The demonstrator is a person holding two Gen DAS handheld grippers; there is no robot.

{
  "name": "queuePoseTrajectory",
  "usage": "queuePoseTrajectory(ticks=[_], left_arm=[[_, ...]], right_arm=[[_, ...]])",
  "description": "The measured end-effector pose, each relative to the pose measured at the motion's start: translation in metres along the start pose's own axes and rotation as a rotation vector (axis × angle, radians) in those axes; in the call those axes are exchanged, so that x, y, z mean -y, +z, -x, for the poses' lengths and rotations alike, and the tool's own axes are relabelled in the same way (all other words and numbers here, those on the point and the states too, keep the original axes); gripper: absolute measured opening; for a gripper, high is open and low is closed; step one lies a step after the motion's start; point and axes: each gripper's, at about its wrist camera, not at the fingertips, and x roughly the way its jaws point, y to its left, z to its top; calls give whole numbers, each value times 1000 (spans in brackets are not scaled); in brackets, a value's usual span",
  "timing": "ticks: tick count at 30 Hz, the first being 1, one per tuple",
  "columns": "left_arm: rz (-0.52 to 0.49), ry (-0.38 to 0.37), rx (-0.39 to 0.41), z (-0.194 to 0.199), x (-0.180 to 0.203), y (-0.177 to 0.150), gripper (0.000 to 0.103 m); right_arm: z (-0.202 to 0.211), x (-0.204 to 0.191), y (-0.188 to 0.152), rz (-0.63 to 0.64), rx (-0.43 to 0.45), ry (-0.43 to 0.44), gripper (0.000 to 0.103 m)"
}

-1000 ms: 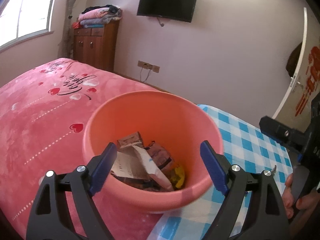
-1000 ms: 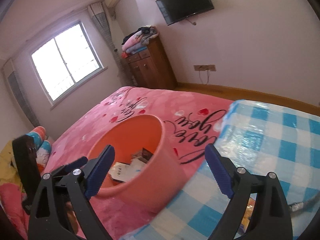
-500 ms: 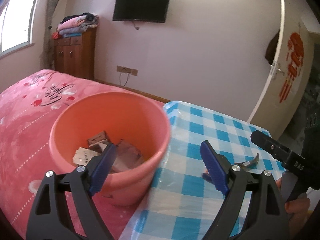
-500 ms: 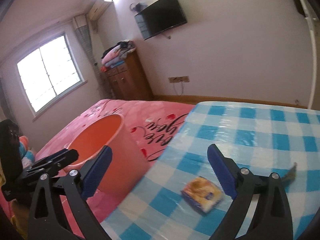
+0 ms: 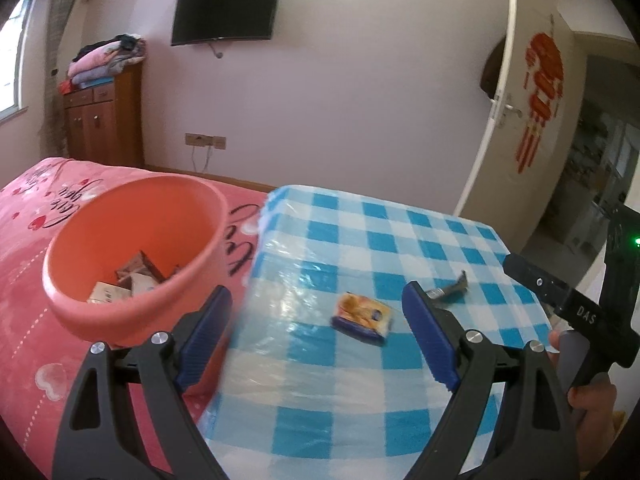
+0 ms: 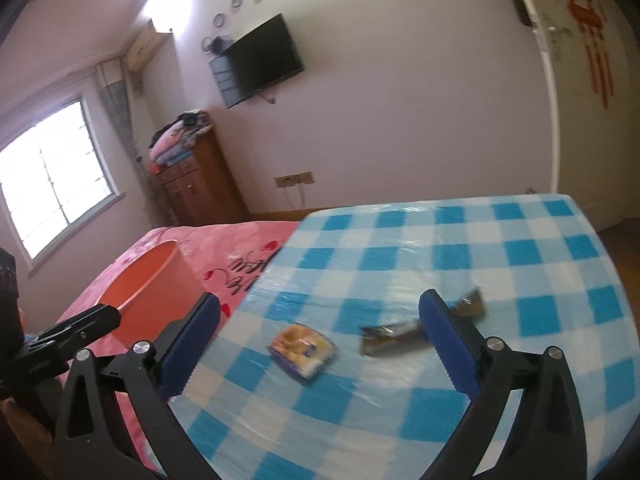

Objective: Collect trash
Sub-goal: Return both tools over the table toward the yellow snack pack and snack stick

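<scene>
An orange bucket point(image 5: 132, 312) with several wrappers point(image 5: 128, 280) inside stands on the pink bedspread point(image 5: 32, 320), left of the blue-checked table point(image 5: 400, 240). On the table lie a yellow-and-blue snack packet point(image 5: 362, 314) and a dark crumpled wrapper point(image 5: 450, 286). My left gripper point(image 5: 316, 296) is open and empty, short of the packet. My right gripper point(image 6: 320, 302) is opening with nothing between its jaws. In the right wrist view the packet point(image 6: 303, 350) lies just ahead and the dark wrapper point(image 6: 400, 334) lies by the right finger. The bucket point(image 6: 160, 300) shows at the left.
A wooden cabinet point(image 5: 104, 120) with folded clothes stands by the far wall under a wall TV point(image 5: 226, 10). An open white door point(image 5: 496, 96) is at the right. A person's hand point(image 5: 588, 396) holds the right gripper's handle. The table's far edge drops to the floor.
Both views have swung right, from the bucket over to the checked table. The snack packet and dark wrapper have come into view. The right jaws stand a little wider.
</scene>
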Motion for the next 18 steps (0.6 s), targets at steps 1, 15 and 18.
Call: queuePoseTrajectory(ticks=[1, 15, 18], left_arm=[[-9, -4, -1, 0, 5, -2, 87], [-48, -101, -123, -16, 38, -45, 87], [-42, -121, -154, -23, 42, -52, 87]], right_arm=[[5, 6, -2, -11, -2, -12, 98], [46, 71, -33, -162, -87, -177, 98], [48, 84, -36, -198, -122, -210, 98]])
